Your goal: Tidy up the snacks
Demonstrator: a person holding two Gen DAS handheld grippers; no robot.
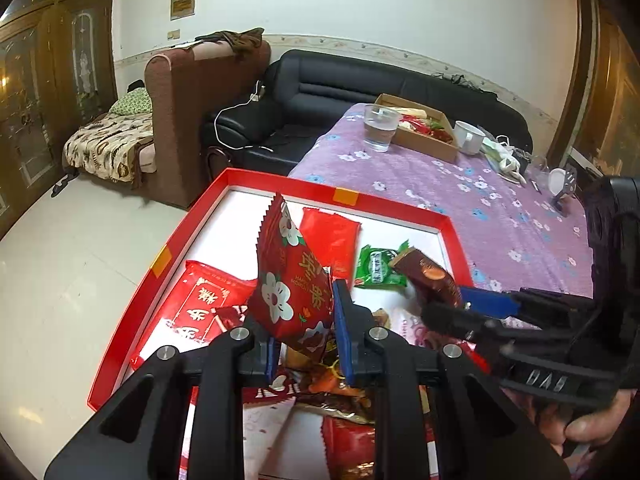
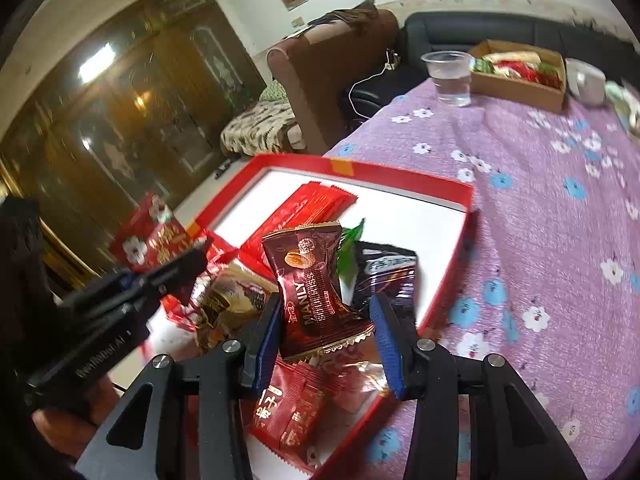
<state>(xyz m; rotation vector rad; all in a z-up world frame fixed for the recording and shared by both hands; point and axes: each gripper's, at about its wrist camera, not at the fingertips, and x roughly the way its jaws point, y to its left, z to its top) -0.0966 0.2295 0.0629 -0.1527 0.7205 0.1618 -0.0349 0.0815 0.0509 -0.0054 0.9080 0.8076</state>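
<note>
Holding mixed snacks, the red tray (image 1: 448, 224) sits under claws gripping a floral packet (image 1: 294, 284) and brown wafer (image 2: 316, 296).

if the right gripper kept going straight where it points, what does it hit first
Probably the black snack packet lying in the red tray, just beyond the brown Manly packet in the right gripper; depth is unclear.

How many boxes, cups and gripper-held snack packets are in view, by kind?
Boxes: 2 (red box, cardboard box)
Cups: 2 (clear cup, white mug)
Held packets: 2 (red packet in left gripper, brown packet in right gripper)
Total: 6
</note>
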